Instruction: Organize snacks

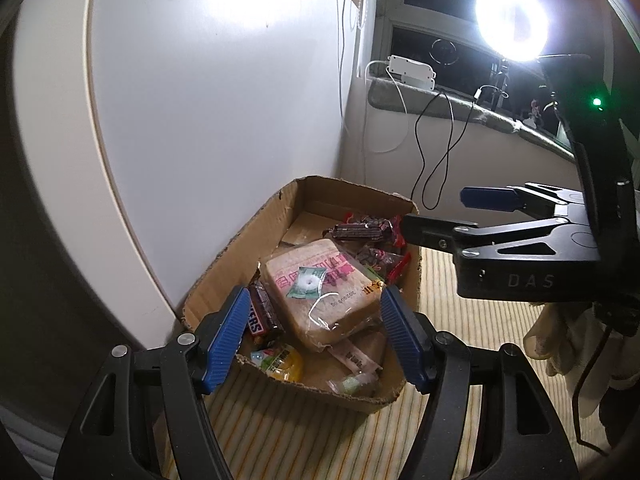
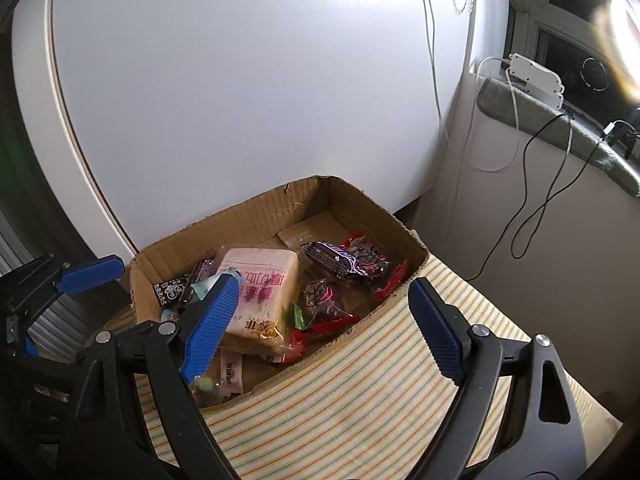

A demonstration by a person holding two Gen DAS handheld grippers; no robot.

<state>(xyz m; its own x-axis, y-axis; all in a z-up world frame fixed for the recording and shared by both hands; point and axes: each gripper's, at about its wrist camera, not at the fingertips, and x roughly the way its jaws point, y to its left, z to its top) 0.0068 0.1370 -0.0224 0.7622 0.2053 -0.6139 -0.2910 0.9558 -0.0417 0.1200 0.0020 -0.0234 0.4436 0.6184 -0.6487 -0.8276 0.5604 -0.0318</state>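
above the box, the left claw (image 1: 312, 336) hangs spread wide with nothing in it, and the right claw (image 2: 324, 328) is spread and empty too. both look ready to pick or tidy. the snacks, like the bread pack (image 1: 320, 284), all sit inside the cardboard box (image 1: 224, 268) on the striped cloth (image 2: 360, 400).
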